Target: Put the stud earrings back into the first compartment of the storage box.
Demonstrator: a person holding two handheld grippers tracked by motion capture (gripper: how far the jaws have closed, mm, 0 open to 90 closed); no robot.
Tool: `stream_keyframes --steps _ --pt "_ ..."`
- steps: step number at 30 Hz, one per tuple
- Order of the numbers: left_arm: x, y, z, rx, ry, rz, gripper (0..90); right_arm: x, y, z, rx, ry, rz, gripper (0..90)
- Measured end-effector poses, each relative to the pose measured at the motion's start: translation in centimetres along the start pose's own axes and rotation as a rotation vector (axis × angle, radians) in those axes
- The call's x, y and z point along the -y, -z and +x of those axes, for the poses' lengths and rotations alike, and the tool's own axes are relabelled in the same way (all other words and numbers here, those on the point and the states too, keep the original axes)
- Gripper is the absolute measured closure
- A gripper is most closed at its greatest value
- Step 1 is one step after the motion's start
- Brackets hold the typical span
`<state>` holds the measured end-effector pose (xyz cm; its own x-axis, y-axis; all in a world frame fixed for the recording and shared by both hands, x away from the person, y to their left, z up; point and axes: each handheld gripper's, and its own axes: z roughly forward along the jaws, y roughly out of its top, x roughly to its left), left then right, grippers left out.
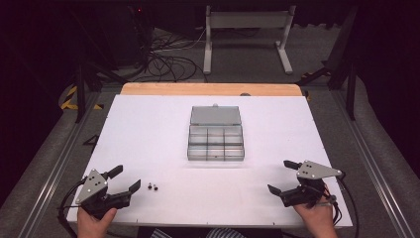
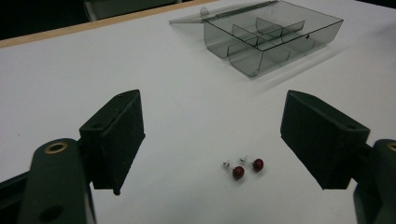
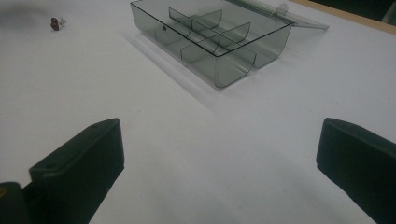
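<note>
Two small stud earrings (image 2: 247,169) with dark red heads lie side by side on the white surface (image 1: 148,129), close to its near edge and toward its near left corner. They touch nothing but the surface. In the left gripper view their thin metal posts point away from the heads, and the pair sits on the surface between and just ahead of the two black jaws.

The left gripper (image 1: 125,180) rests low over the near left corner, held by a hand (image 1: 94,222) that comes in over the near edge. Its jaws stand wide apart with nothing between the pads, and the earrings lie just beside its tips, not touched.

The right gripper (image 1: 281,176) is at the near right corner, well apart from the earrings, in the other hand (image 1: 317,218). Its jaws are spread wide too and grip nothing.

A clear grey plastic compartment box (image 1: 216,143) stands in the middle of the surface, its lid (image 1: 216,115) folded back flat toward the far edge. Dividers split it into six compartments. A wooden strip (image 1: 210,89) runs along the far edge.
</note>
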<state>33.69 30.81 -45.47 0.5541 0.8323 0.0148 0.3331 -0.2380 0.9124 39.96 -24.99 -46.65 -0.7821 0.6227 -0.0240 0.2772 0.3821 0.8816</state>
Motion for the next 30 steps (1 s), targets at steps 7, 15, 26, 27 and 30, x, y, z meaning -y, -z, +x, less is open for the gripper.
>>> stream_keyframes --steps 7,15,26,27,30 --pt "-0.2 0.1 -0.1 -0.03 -0.034 0.01 23.0 0.0 -0.2 0.0 -0.005 -0.002 0.01 2.2" --pt "-0.7 0.1 -0.3 0.007 -0.003 0.025 25.6 0.0 -0.2 -0.1 -0.009 -0.001 0.009 2.3" --pt "-2.3 -0.6 -0.6 0.02 -0.026 0.096 28.0 0.0 -0.3 0.0 -0.019 0.001 0.015 2.6" --pt "-2.3 -0.6 -0.6 0.02 -0.026 0.096 28.0 0.0 -0.3 0.0 -0.019 0.001 0.015 2.6" --pt "-2.7 -1.0 -0.4 0.028 -0.012 0.116 28.5 0.0 -0.4 0.0 -0.022 0.002 0.017 2.7"
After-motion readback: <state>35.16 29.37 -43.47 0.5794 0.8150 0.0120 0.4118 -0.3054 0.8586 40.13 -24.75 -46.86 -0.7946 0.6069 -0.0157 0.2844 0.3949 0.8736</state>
